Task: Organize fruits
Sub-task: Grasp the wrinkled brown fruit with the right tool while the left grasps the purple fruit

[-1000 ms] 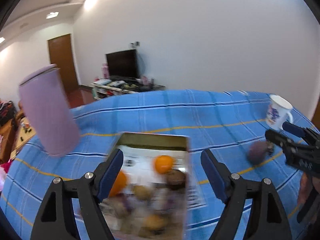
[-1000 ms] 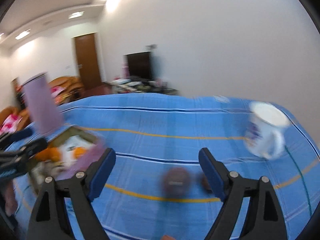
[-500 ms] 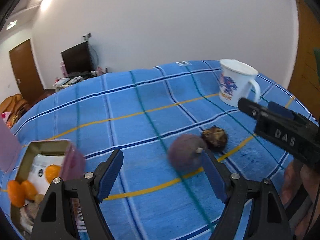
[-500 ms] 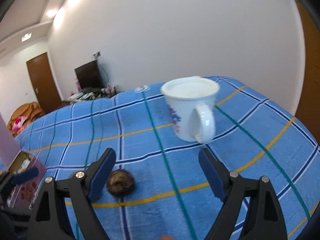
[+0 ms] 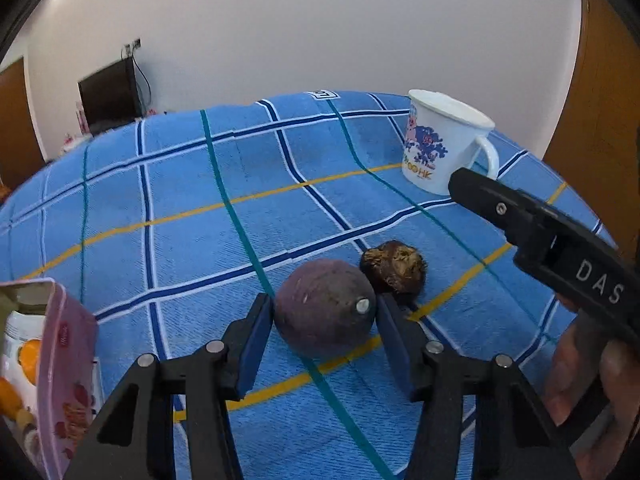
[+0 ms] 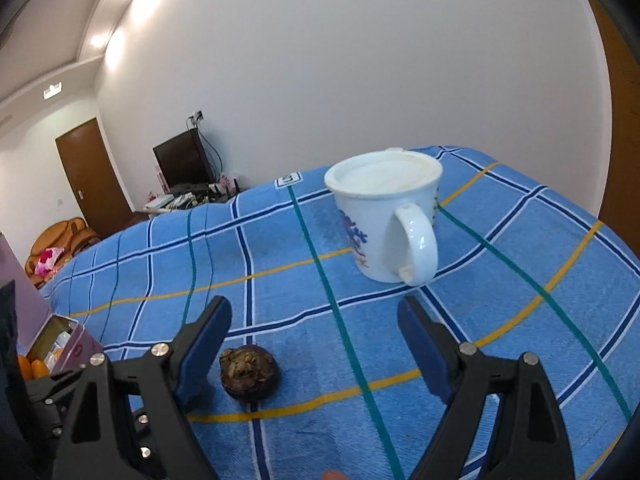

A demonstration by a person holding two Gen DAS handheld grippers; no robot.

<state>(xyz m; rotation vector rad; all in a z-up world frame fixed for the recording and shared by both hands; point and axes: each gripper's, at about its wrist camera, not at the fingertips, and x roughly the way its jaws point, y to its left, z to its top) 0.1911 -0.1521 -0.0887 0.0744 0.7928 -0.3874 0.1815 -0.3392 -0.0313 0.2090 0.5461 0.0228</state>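
A round dull-purple fruit (image 5: 324,312) lies on the blue checked cloth (image 5: 192,184). My left gripper (image 5: 324,318) has narrowed around it, a blue pad against each side. A rough dark brown fruit (image 5: 394,266) lies just behind it, touching or nearly so; it also shows in the right wrist view (image 6: 250,372). My right gripper (image 6: 312,344) is open and empty, the brown fruit close to its left finger. A tin box (image 5: 24,344) with orange fruits sits at the far left.
A white mug (image 6: 388,220) with a blue print stands upright beyond my right gripper; it also shows in the left wrist view (image 5: 444,144). The box's pink lid (image 5: 66,384) stands on edge. The right gripper's black body (image 5: 560,240) reaches in at right.
My left gripper swung right from over the tin box to the purple fruit and narrowed around it. My right gripper turned right toward the mug and now stays near the brown fruit.
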